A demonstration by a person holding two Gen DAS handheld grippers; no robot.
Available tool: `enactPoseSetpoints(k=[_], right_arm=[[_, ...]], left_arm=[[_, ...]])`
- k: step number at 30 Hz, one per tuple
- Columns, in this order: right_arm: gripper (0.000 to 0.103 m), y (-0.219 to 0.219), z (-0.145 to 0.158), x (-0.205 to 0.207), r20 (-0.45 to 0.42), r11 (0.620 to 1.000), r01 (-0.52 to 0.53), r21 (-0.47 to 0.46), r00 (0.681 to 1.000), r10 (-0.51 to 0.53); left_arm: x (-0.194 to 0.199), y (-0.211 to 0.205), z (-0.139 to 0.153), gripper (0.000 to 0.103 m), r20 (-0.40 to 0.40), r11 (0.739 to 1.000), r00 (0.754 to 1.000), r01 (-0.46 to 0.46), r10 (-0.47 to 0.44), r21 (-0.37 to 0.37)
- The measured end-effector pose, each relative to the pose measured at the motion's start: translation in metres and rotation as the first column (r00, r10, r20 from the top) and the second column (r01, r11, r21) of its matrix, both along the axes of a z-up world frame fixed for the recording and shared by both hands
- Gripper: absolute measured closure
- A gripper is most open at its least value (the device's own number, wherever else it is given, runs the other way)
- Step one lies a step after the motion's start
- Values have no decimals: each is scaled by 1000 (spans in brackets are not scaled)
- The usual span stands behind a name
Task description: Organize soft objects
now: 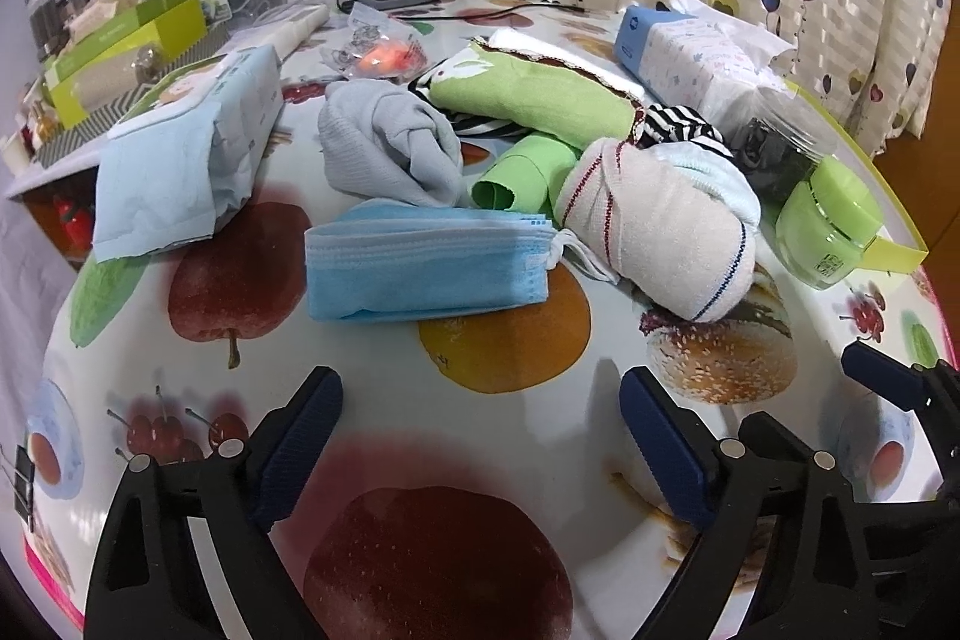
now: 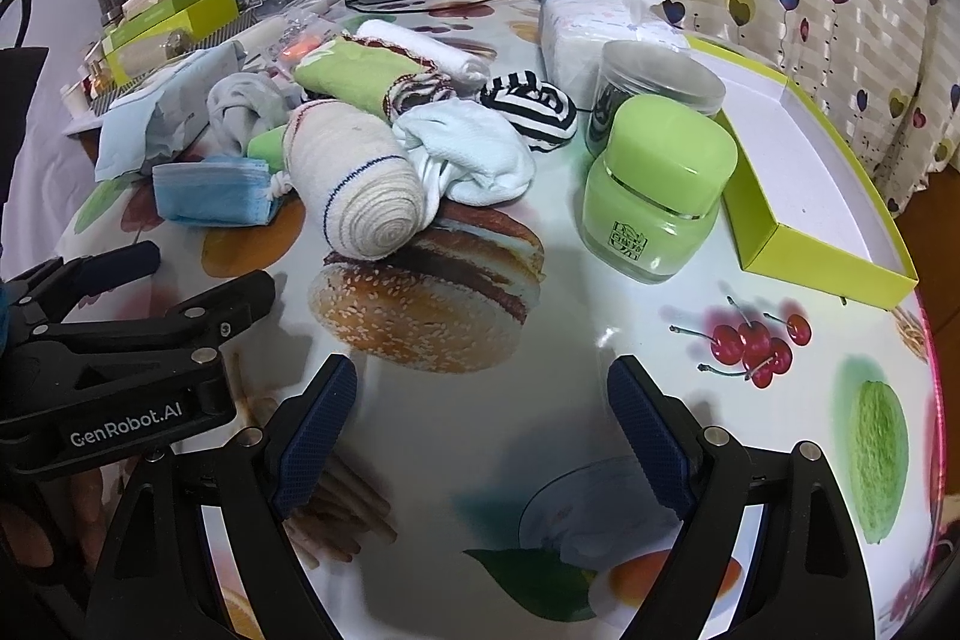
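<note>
- The rolled towel (image 2: pixel 354 184) lies mid-table against the white cloth (image 2: pixel 474 157); likely light and squashy, best pinched across its middle.
- Nearby, the green jar (image 2: pixel 654 196) looks hard and possibly breakable.
- Left gripper (image 1: pixel 480 451) and right gripper (image 2: pixel 480 430) both hover spread apart, holding nothing.

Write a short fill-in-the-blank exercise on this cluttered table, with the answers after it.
1. The stack of face masks is ____ in colour.
2. The rolled beige towel lies partly over a printed ____ on the tablecloth.
3. The jaws of the left gripper and the right gripper are both ____.
4. The green jar stands beside an open yellow-green ____.

Answers: blue; burger; open; box
</note>
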State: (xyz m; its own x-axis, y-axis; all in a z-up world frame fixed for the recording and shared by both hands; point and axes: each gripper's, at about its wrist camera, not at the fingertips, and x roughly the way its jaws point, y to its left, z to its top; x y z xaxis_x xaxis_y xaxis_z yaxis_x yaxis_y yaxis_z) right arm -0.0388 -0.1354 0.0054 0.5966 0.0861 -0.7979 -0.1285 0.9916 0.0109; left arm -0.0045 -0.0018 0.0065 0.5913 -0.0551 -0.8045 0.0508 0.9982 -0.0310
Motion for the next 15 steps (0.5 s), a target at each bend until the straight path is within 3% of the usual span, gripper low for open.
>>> enactPoseSetpoints(k=[15], right_arm=[[16,7,11,-4,23,1000,-27,-6,999,27]], left_arm=[[-7,8,16,11,40,1000,999,-4,5,-16]])
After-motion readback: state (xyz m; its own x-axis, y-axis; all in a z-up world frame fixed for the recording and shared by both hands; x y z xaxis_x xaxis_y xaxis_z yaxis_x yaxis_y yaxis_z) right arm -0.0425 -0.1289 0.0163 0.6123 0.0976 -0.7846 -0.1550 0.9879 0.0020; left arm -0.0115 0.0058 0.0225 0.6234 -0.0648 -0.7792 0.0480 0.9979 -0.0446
